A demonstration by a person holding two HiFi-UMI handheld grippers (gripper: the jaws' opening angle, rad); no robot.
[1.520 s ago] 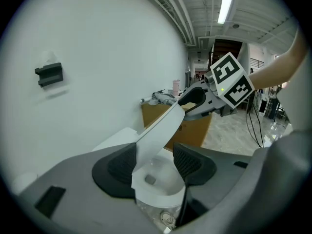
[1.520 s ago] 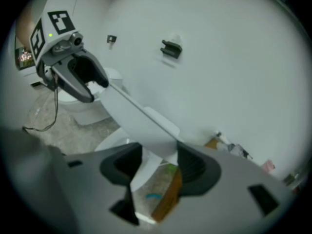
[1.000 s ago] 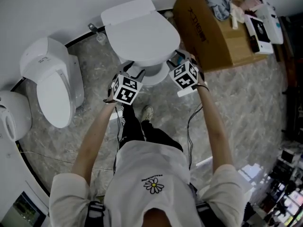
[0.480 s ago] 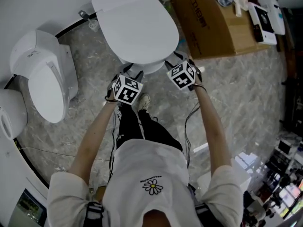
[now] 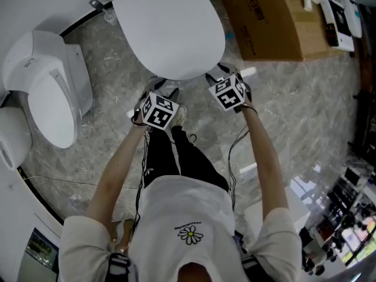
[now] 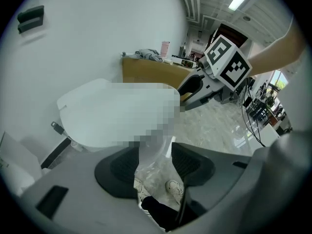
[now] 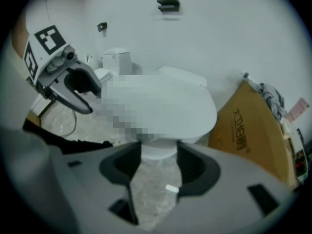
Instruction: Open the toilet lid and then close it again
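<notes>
Closest in is our white shirt (image 5: 188, 213) with the little daisy on it, and below that our shoe (image 5: 179, 115) on the grey marble floor (image 5: 294, 122). The left gripper (image 6: 156, 161) points down at the floor. Its fingers (image 6: 122, 167) are apart and they've just been closing a touch, but nothing's between them, only floor and shoes showing through the gap. The right gripper (image 7: 158, 165) is the same deal: fingers (image 7: 195, 167) spread and empty. Through that gap we see the toilet base (image 7: 158, 151) and a small white strip (image 7: 171, 188) lying on the floor.

Next up is the lid (image 5: 170, 28). It's down, flat on the toilet, right ahead of both grippers. From the head view the left gripper sits just short of the lid's front edge and the right one is beside its front-right edge, marker cubes (image 5: 157, 111) facing up at us. We honestly can't tell if either one touches the lid yet.

Further out, a brown cardboard box (image 5: 276, 22) stands just right of the toilet with some cloth (image 6: 146, 54) heaped on top. Off to the left there's another white toilet (image 5: 50, 93), well apart from ours. Behind it all is the plain white wall (image 7: 219, 33) with a dark bracket (image 7: 168, 4) high up
</notes>
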